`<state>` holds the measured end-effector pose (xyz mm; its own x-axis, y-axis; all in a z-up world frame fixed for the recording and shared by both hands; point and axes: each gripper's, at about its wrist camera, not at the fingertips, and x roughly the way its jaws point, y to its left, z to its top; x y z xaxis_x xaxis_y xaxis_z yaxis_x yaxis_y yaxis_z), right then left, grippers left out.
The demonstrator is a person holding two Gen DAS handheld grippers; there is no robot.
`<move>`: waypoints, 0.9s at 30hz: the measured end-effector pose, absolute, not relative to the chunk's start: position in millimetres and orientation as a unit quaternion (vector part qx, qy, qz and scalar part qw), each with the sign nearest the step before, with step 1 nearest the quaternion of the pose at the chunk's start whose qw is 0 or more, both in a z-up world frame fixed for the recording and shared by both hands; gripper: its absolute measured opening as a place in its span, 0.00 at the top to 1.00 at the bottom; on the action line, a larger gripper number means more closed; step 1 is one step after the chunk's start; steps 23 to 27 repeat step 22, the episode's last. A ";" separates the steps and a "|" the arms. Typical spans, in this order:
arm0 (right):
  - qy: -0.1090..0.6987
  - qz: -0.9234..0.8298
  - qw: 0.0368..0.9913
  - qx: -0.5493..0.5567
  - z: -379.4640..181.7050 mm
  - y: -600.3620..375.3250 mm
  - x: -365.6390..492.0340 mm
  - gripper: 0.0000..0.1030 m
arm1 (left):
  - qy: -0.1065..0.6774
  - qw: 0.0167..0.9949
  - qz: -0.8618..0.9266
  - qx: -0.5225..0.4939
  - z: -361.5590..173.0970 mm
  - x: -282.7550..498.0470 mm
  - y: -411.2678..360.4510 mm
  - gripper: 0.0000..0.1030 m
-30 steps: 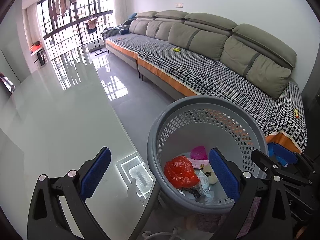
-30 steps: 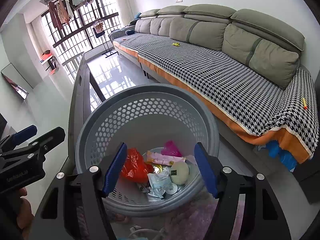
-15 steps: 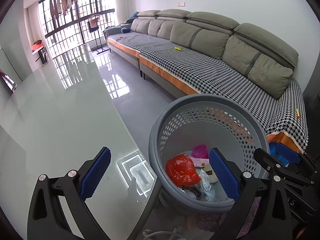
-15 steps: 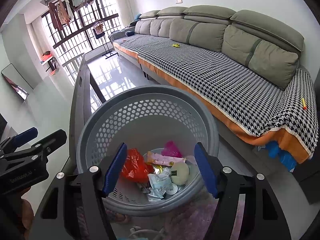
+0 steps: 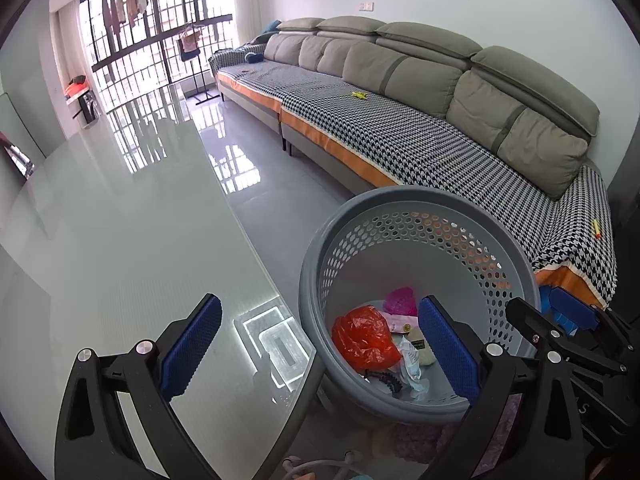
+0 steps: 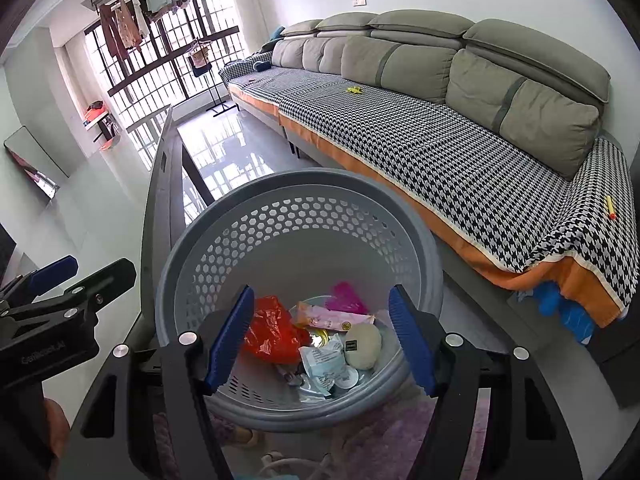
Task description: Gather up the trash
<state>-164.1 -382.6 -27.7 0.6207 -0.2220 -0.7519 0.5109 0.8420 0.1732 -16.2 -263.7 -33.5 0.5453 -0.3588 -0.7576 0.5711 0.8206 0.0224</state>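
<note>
A grey perforated basket (image 6: pixel 298 200) (image 5: pixel 420 196) stands on the floor beside the glass table (image 5: pixel 100 240). Inside lie a red plastic bag (image 6: pixel 270 330) (image 5: pixel 364 338), a pink wrapper (image 6: pixel 346 296), a pale round pack (image 6: pixel 363 340) and several other scraps. My right gripper (image 6: pixel 320 336) hangs above the basket's near rim, open, nothing between its blue pads. Over the table's edge, left of the basket, my left gripper (image 5: pixel 320 344) is open and empty too. Each gripper shows in the other's view: the right gripper (image 5: pixel 560 320) at the right edge, the left gripper (image 6: pixel 60 280) at the left edge.
A long grey sofa (image 6: pixel 440 80) with a houndstooth cover runs along the right wall, with small yellow items (image 6: pixel 354 89) (image 6: pixel 610 207) on it. A purple fluffy rug (image 6: pixel 400 432) lies under the basket. Barred windows with hanging clothes (image 6: pixel 152 8) fill the far end. Glossy floor (image 6: pixel 224 152) separates table and sofa.
</note>
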 end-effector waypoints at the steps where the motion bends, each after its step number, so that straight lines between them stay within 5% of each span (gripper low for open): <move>1: 0.382 -0.208 0.880 0.189 -27.7 -382.4 -164.0 0.35 | 0.395 0.868 -0.268 0.135 -33.6 -16.5 -263.8 0.06; 27: 0.382 -0.207 0.881 0.189 -28.3 -381.6 -163.6 0.35 | 0.398 0.865 -0.273 0.137 -35.7 -18.9 -265.5 0.06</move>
